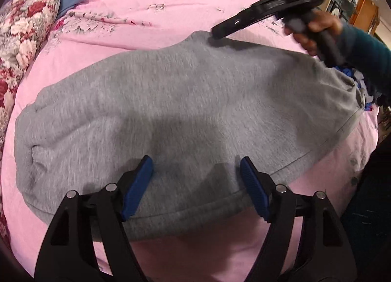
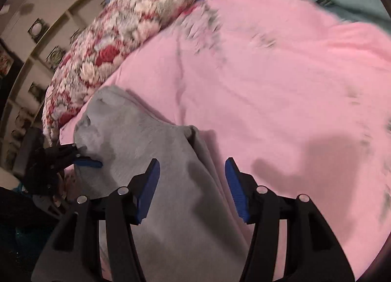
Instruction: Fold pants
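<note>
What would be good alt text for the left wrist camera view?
Grey pants lie spread flat on a pink bedsheet, with the open left gripper poised over their near edge. The right gripper, held in a hand, hovers over the far edge; a floral pillow sits at left.

Grey sweatpants (image 1: 185,110), folded into one broad flat band, lie across a pink sheet (image 1: 171,13). Soft fleecy fabric, few wrinkles. Hem seam runs along the near edge; gathered end sits at right. In the right wrist view the cloth (image 2: 156,159) looks slightly rumpled at its far end.
</note>
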The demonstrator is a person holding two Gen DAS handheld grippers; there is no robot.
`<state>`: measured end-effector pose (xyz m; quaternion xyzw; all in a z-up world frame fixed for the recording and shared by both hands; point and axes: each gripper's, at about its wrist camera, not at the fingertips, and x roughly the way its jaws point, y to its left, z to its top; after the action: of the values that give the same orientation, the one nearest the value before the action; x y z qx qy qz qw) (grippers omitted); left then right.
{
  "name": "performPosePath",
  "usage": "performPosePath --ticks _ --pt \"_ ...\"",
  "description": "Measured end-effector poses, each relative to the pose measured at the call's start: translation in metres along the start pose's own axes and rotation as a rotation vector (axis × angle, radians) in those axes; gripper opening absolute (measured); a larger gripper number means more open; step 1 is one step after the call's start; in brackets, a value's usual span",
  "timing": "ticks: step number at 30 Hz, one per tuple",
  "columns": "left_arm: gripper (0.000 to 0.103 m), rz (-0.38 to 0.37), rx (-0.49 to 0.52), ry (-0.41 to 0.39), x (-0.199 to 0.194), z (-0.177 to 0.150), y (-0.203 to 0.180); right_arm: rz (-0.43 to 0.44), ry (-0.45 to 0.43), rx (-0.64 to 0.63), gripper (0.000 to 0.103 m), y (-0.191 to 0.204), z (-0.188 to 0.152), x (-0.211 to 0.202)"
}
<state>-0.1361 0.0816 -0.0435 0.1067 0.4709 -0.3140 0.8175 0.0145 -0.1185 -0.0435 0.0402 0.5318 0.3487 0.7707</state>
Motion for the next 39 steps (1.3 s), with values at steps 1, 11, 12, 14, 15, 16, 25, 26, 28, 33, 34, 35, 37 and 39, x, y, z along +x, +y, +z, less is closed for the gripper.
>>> performPosePath --ticks 1,11,12,14,15,16,25,26,28,33,34,35,37,39 --pt "0.075 -0.008 -0.006 0.000 -0.001 0.001 0.002 0.044 0.021 0.003 0.056 -0.004 0.006 0.013" --pt "0.076 0.038 0.006 0.002 0.008 0.008 0.002 0.072 -0.036 -0.071 0.011 0.010 0.023 -0.012" --pt "0.076 0.041 0.004 0.000 0.009 0.008 0.003 0.045 -0.041 -0.096 0.011 0.012 0.024 -0.013" --pt "0.075 0.037 -0.006 -0.004 0.009 0.007 0.005 -0.018 -0.005 -0.089 0.011 0.007 0.025 0.006" --pt "0.075 0.037 -0.015 -0.006 0.007 0.006 0.005 -0.061 0.032 -0.084 0.011 0.002 0.021 0.022" --pt "0.075 0.037 -0.022 -0.006 0.004 0.006 0.006 -0.080 0.058 -0.075 0.013 -0.001 0.018 0.034" --pt "0.075 0.153 -0.186 -0.145 -0.041 0.019 0.060 -0.112 -0.097 -0.024 0.050 0.026 0.010 -0.025" --pt "0.075 0.165 -0.215 -0.140 -0.037 0.022 0.070 -0.065 -0.100 -0.009 0.051 0.034 0.004 -0.027" --pt "0.075 0.180 -0.283 -0.081 -0.018 0.022 0.097 0.037 -0.079 0.034 0.051 0.044 -0.010 -0.022" --pt "0.075 0.209 -0.215 -0.042 -0.004 0.017 0.095 -0.008 0.007 0.270 0.045 0.007 -0.058 -0.004" --pt "0.075 0.217 -0.207 -0.038 -0.008 0.016 0.092 0.010 -0.018 0.294 0.043 0.002 -0.069 -0.015" --pt "0.075 0.222 -0.209 -0.037 -0.014 0.015 0.090 -0.002 -0.037 0.321 0.043 0.000 -0.077 -0.029" --pt "0.075 0.233 -0.216 -0.051 -0.028 0.012 0.085 -0.003 -0.111 0.342 0.051 0.005 -0.099 -0.064" --pt "0.083 0.202 -0.226 -0.083 -0.039 0.002 0.083 -0.007 -0.171 0.322 0.054 0.015 -0.127 -0.094"
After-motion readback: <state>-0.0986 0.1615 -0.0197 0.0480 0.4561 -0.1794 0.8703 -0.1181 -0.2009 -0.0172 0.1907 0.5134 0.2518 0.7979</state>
